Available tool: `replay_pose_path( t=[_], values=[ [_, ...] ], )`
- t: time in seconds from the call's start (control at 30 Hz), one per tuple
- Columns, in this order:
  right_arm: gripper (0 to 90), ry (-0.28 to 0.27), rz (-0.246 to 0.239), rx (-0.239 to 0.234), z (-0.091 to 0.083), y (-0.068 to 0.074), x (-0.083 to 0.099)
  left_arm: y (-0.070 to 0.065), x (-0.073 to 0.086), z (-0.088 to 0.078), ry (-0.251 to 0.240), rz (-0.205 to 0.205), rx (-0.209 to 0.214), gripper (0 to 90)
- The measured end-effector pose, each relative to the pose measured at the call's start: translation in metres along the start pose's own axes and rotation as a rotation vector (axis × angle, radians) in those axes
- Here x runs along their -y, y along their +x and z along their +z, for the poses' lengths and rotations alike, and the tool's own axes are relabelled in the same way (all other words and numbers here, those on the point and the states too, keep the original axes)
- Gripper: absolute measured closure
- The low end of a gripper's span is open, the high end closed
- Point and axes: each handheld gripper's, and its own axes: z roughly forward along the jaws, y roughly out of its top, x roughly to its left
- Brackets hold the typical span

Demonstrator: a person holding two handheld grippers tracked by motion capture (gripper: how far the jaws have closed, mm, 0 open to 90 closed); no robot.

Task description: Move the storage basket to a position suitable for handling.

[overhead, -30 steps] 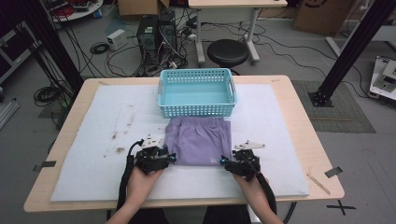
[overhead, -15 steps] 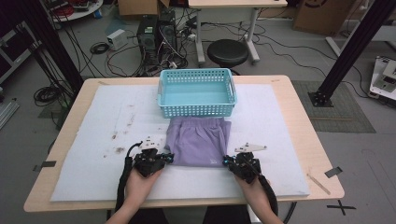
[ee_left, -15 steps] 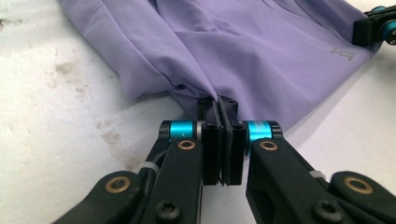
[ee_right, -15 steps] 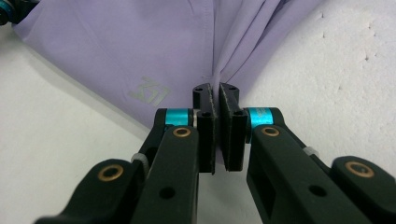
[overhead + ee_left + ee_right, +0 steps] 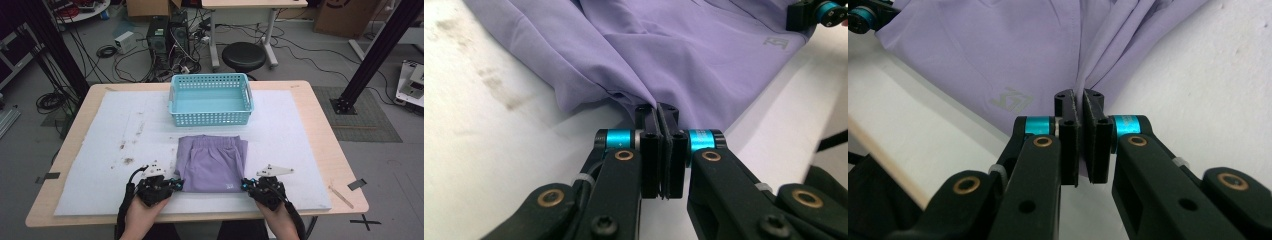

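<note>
A folded purple garment (image 5: 212,160) lies flat on the white mat (image 5: 100,150), just in front of a teal basket (image 5: 210,117). My left gripper (image 5: 179,183) is at its near left corner. In the left gripper view the jaws (image 5: 657,111) are shut on a pinched fold of the purple cloth (image 5: 684,55). My right gripper (image 5: 243,185) is at the near right corner. Its jaws (image 5: 1079,97) are shut on a gathered edge of the cloth (image 5: 1013,55), close to a small pale logo (image 5: 1010,102). Both hands rest near the table's front edge.
The teal basket is empty and stands at the middle back of the mat. Brown stains (image 5: 127,160) mark the mat to the left of the garment. A thin wooden stick (image 5: 341,195) lies by the right front corner. A black stool (image 5: 243,56) stands beyond the table.
Both grippers have moved toward the table's near edge, and the purple garment has slid with them, away from the basket.
</note>
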Motion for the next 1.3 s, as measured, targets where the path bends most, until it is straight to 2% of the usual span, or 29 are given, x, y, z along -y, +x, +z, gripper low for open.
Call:
replay_pose_path(
  t=[0.17,0.33,0.37,0.4,0.43,0.47,0.53,0.57,0.63,0.7,0.77,0.87,0.93,0.97,1.0,1.03,1.1,1.2,1.3],
  values=[
    [86.7,0.001,-0.022,-0.001,-0.008,0.007,0.010,-0.013,0.009,-0.005,0.014,0.028,0.006,88.1],
    [86.5,0.009,-0.034,-0.002,-0.013,0.011,0.018,-0.019,0.014,-0.008,0.016,0.036,0.014,87.8],
    [85.4,0.012,-0.037,-0.001,-0.013,0.011,0.018,-0.019,0.014,-0.009,0.018,0.051,0.011,85.7],
    [80.2,0.013,-0.042,0.003,-0.013,0.012,0.019,-0.019,0.014,-0.010,0.019,0.074,-0.005,77.4],
    [68.2,0.005,-0.050,0.006,-0.013,0.011,0.018,-0.019,0.014,-0.011,0.012,0.089,-0.024,64.3],
    [62.3,-0.002,-0.048,0.010,-0.015,0.011,0.016,-0.017,0.013,-0.014,0.006,0.101,-0.025,55.2],
    [58.3,-0.031,-0.054,0.005,-0.019,0.007,0.012,-0.013,0.009,-0.020,-0.040,0.119,-0.030,48.4],
    [54.6,-0.049,-0.060,0.020,-0.021,0.005,0.009,-0.010,0.006,-0.024,-0.059,0.130,-0.046,43.3],
    [51.3,-0.085,-0.075,0.029,-0.024,-0.001,0.002,-0.002,-0.003,-0.030,-0.101,0.134,-0.065,41.6],
    [46.8,-0.125,-0.085,0.047,-0.026,-0.007,-0.009,0.010,-0.013,-0.035,-0.164,0.139,-0.079,38.3],
    [44.8,-0.165,-0.107,0.068,-0.025,-0.014,-0.022,0.022,-0.025,-0.036,-0.211,0.159,-0.109,37.9],
    [41.7,-0.219,-0.109,0.092,-0.019,-0.028,-0.043,0.043,-0.041,-0.031,-0.220,0.166,-0.160,37.9],
    [40.8,-0.252,-0.109,0.111,-0.013,-0.035,-0.059,0.058,-0.051,-0.024,-0.233,0.142,-0.169,36.4],
    [39.8,-0.255,-0.103,0.116,-0.010,-0.039,-0.066,0.063,-0.055,-0.021,-0.240,0.123,-0.186,36.3],
    [39.3,-0.260,-0.092,0.125,-0.005,-0.043,-0.074,0.069,-0.060,-0.017,-0.249,0.121,-0.215,36.3],
    [39.1,-0.264,-0.085,0.149,0.000,-0.049,-0.083,0.072,-0.063,-0.015,-0.255,0.129,-0.225,36.2],
    [37.2,-0.269,-0.061,0.167,0.007,-0.057,-0.095,0.080,-0.071,-0.008,-0.271,0.120,-0.248,36.2],
    [37.0,-0.283,-0.012,0.181,0.018,-0.073,-0.114,0.095,-0.082,0.002,-0.288,0.088,-0.262,35.7],
    [35.3,-0.275,0.023,0.206,0.030,-0.088,-0.130,0.111,-0.090,0.016,-0.281,0.034,-0.264,33.4]
  ],
)
